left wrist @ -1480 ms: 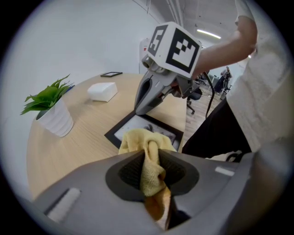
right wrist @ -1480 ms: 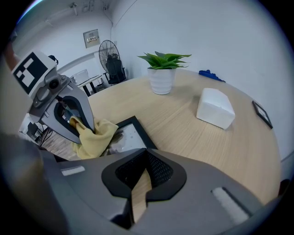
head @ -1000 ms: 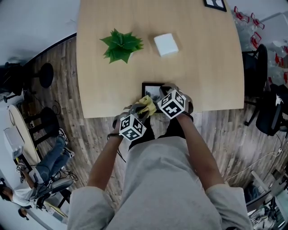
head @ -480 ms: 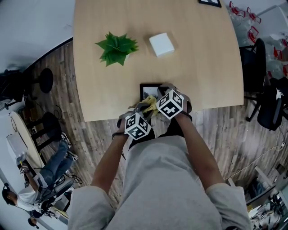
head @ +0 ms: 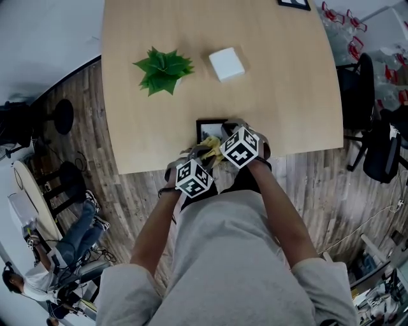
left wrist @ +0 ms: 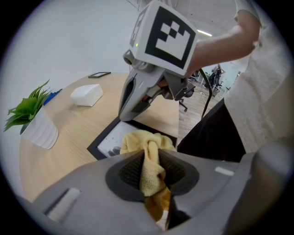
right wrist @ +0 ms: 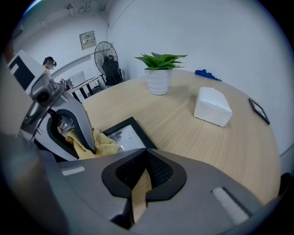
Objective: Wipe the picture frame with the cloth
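A black picture frame (head: pixel 208 129) lies flat at the near edge of the wooden table (head: pixel 287 89). My left gripper (head: pixel 204 154) is shut on a yellow cloth (left wrist: pixel 146 146), whose bunched end rests on the frame's (left wrist: pixel 109 142) near part. My right gripper (head: pixel 224 132) is shut with nothing showing between its jaws. Its tips (left wrist: pixel 123 115) sit at the frame's right edge, close beside the cloth (right wrist: pixel 104 144). Much of the frame (right wrist: pixel 125 135) is hidden under both grippers in the head view.
A green plant in a white pot (head: pixel 162 67) and a white box (head: pixel 226 63) stand farther back on the table. A dark flat item (head: pixel 294 3) lies at the far edge. Black chairs (head: pixel 366 95) stand to the right, and a seated person (head: pixel 57 255) is at the lower left.
My left gripper with the cloth has edged slightly rightward, closer to the right gripper over the frame. The right gripper has stayed at the frame's edge.
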The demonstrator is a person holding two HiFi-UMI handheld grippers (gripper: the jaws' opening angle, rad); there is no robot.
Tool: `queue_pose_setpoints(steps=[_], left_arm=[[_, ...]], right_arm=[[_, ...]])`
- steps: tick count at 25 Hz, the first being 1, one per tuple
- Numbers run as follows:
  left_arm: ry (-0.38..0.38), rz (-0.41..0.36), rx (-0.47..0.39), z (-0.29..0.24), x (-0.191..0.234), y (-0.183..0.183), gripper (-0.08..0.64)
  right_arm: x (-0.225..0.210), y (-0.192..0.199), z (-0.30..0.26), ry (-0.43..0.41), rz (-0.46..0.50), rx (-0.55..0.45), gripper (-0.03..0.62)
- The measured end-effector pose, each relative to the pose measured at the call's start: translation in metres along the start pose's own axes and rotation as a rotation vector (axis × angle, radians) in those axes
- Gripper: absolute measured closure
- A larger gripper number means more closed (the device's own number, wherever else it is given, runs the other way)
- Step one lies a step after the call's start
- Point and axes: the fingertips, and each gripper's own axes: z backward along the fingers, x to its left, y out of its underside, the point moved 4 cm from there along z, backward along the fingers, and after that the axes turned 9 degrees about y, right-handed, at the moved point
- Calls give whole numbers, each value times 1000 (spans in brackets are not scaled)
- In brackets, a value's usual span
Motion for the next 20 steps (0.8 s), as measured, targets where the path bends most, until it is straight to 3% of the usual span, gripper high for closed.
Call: queue_pose_setpoints(steps=[10, 20], left_arm=[[18, -45, 15, 0, 8, -3, 430], [-5, -20, -3, 2, 27, -12, 430]], right_arm=[[-3, 1, 1, -55, -57, -29, 591], [-4, 2, 1, -84, -57, -25, 591]])
